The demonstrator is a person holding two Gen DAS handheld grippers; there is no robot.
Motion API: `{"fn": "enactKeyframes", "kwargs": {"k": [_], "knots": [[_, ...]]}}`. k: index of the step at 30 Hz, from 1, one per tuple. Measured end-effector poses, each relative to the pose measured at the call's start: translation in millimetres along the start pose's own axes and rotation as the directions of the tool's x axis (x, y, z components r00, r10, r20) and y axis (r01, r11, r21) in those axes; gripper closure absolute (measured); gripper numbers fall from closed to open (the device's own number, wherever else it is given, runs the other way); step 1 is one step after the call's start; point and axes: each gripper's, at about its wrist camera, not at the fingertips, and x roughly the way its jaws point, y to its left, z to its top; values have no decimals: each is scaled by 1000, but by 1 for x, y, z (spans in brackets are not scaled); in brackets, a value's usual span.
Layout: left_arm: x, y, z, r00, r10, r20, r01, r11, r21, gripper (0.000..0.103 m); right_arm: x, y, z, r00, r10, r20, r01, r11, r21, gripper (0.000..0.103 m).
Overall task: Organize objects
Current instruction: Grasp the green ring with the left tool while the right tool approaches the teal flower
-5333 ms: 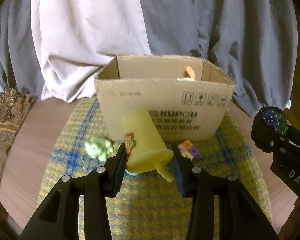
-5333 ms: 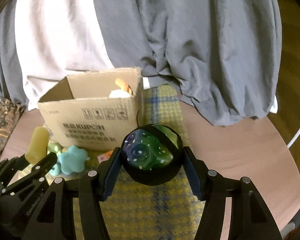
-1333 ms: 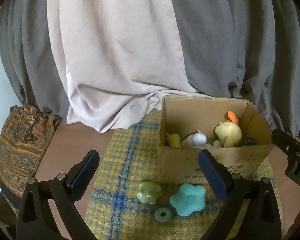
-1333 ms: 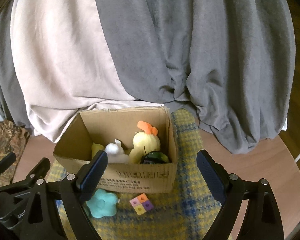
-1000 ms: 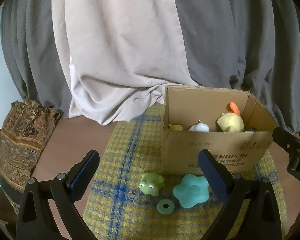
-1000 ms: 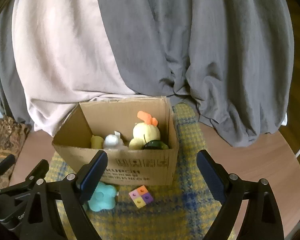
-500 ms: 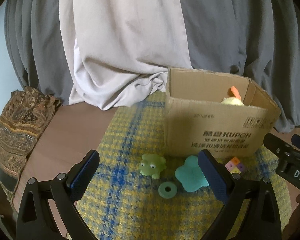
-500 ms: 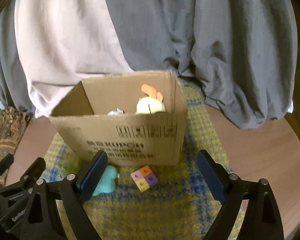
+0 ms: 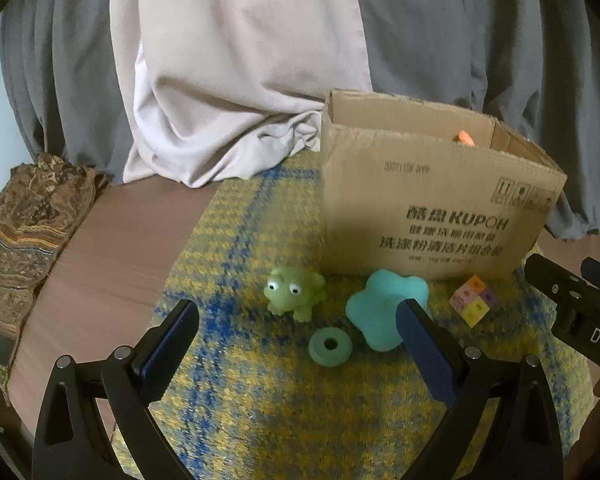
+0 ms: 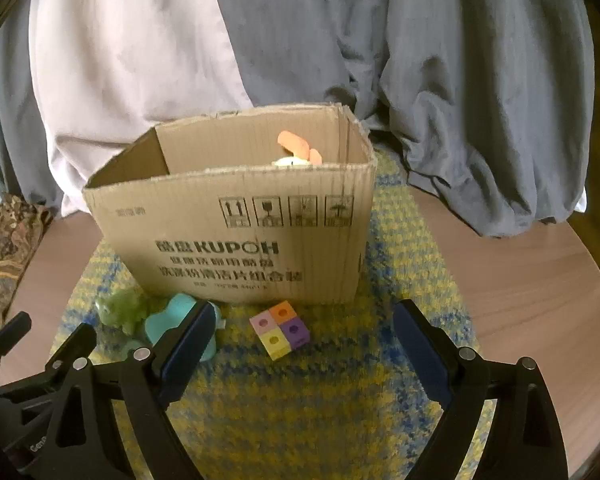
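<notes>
Right wrist view: our right gripper [image 10: 300, 340] fingers spread, empty, bracketing the four-coloured plastic block [image 10: 280, 330]. Our left gripper [image 9: 296, 334] gapes likewise, framing the green rubber frog [image 9: 296, 290], presumably boxing leftovers in the brown cardboard box [image 10: 236, 236].

You get soft, dim daylight, no glare. Fisheye bends edges, corners go black. The brown printed cardboard box [image 10: 236, 236] shades the yellow-blue woven mat [image 9: 260, 400] just ahead of your fingers; print slightly blurred.

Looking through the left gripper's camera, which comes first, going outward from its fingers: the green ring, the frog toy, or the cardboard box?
1. Green ring, on the mat just ahead of the open left gripper.
2. Frog toy, a little beyond the ring, slightly left.
3. Cardboard box, farthest, behind and right.
</notes>
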Motion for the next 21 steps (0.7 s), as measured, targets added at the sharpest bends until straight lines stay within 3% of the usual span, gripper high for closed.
{"fn": "enactKeyframes", "kwargs": {"k": [14,21], "knots": [[28,-4,-19,998,-8,-65,10,999,32,4,17,1,-15,999,-24,-32,24,1000,-16,12],[44,-7,-27,993,-19,-114,23,999,38,23,26,-1,-20,998,-40,-49,38,999,-23,12]]}}
